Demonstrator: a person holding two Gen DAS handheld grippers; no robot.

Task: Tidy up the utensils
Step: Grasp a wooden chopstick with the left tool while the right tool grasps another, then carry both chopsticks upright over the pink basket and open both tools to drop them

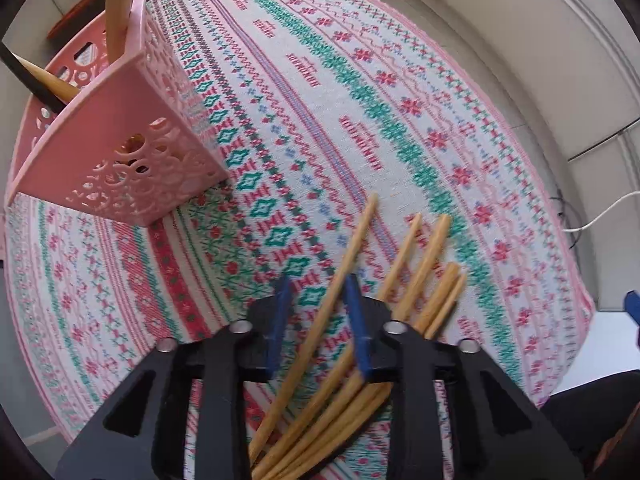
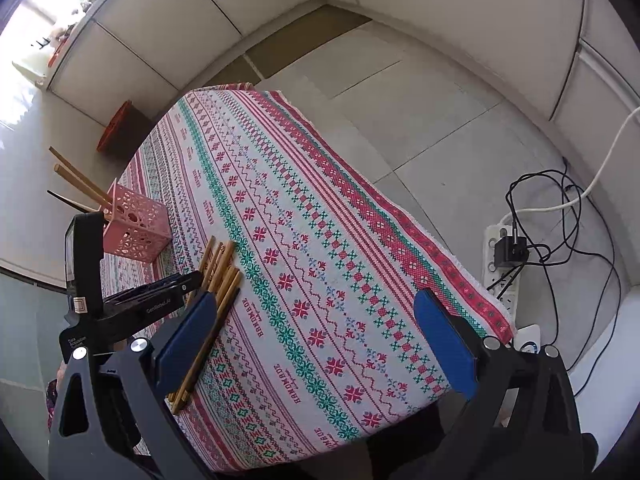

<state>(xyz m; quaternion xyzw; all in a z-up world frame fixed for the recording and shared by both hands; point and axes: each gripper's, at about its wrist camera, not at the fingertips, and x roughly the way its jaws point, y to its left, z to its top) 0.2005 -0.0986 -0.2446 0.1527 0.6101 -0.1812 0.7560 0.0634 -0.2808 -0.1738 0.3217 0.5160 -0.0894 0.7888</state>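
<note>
**Now: chopsticks waiting beside the pink holder**

Across the patterned tabletop [image 2: 320,216], the pink holder [image 1: 132,136] is the landmark, already carrying a few sticks. Nearer the camera than the holder lies the loose bundle of wooden chopsticks [image 1: 404,280]. One stick runs between the parted blue pads of the left hand-held gripper [image 1: 316,300], unclamped. The right hand-held gripper [image 2: 316,344] hangs wide open, empty. Chopsticks look light, stiff and smooth (likely to roll or pivot); pinch mid-length.
</note>
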